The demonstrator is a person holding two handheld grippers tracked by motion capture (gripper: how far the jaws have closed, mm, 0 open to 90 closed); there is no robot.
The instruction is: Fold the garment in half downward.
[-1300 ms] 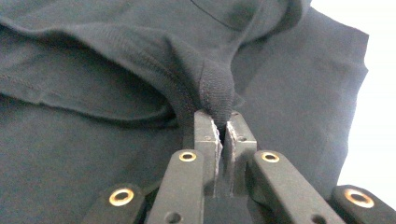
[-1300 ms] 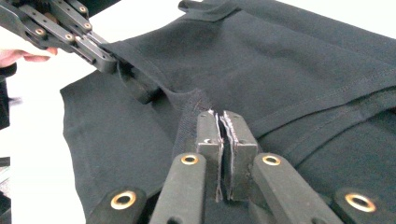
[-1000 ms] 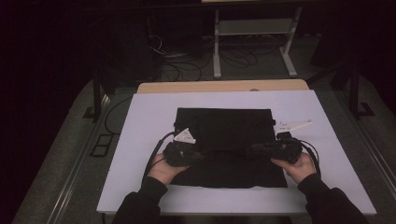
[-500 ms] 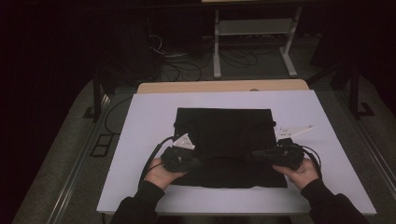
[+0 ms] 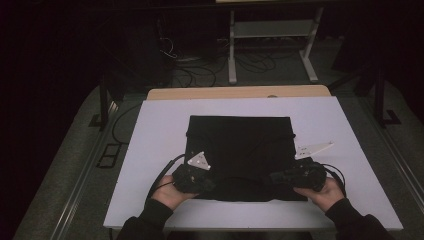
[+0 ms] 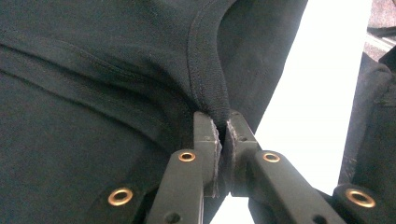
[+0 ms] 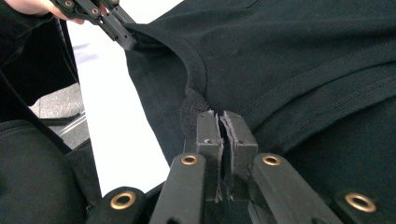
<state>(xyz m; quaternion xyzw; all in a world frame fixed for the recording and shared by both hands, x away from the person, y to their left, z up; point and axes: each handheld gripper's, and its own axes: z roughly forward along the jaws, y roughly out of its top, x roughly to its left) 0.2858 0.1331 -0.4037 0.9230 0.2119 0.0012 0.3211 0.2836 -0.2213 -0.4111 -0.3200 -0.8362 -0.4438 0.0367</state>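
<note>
A folded black garment (image 5: 240, 150) lies on the white table (image 5: 150, 130). Its ribbed collar (image 6: 205, 70) runs along the near edge. My left gripper (image 5: 209, 184) is shut on that collar near the garment's near left corner; the jaws (image 6: 221, 126) pinch the ribbed band. My right gripper (image 5: 274, 178) is shut on the same collar (image 7: 196, 100) toward the near right, its jaws pressed together (image 7: 222, 122). The left gripper (image 7: 125, 39) also appears at the top left of the right gripper view, holding the collar's other end.
A wooden board (image 5: 240, 92) edges the table's far side. Behind it stands a white metal stand (image 5: 270, 45) with cables on the floor. A dark frame post (image 5: 381, 95) is at the right. A person's dark sleeves (image 5: 150, 220) enter from below.
Both grippers have drawn back toward the near edge of the table, and the garment's near edge came with them.
</note>
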